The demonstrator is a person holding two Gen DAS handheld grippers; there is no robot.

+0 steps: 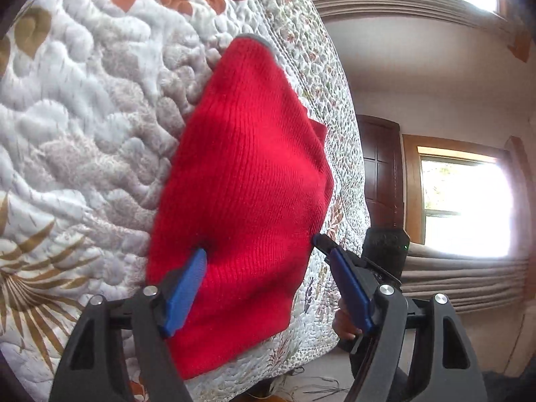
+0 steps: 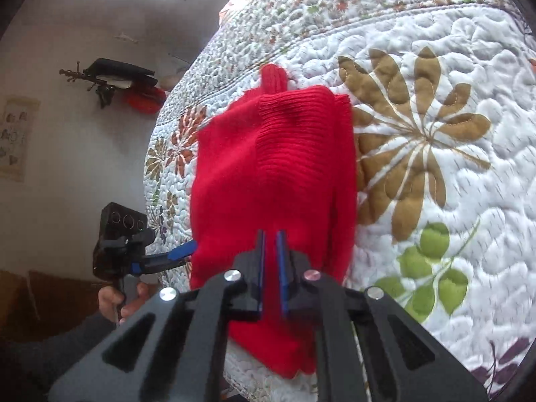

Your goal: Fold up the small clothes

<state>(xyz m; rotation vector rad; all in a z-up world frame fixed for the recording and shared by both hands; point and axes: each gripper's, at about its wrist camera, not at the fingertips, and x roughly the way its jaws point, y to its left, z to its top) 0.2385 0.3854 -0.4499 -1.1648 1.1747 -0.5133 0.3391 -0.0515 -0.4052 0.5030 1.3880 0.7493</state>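
- Red knitted garment (image 1: pixel 244 181) is laid, partly folded, on the floral quilt (image 1: pixel 83 127) near its edge
- Left gripper (image 1: pixel 259 251) is spread wide over the knit
- Right gripper (image 2: pixel 270 234) is nearly closed, fingers at the fabric; whether cloth is pinched cannot be told

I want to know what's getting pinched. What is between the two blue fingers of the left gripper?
Red knit garment fills the gap between the left gripper's open fingers, in the left wrist view.
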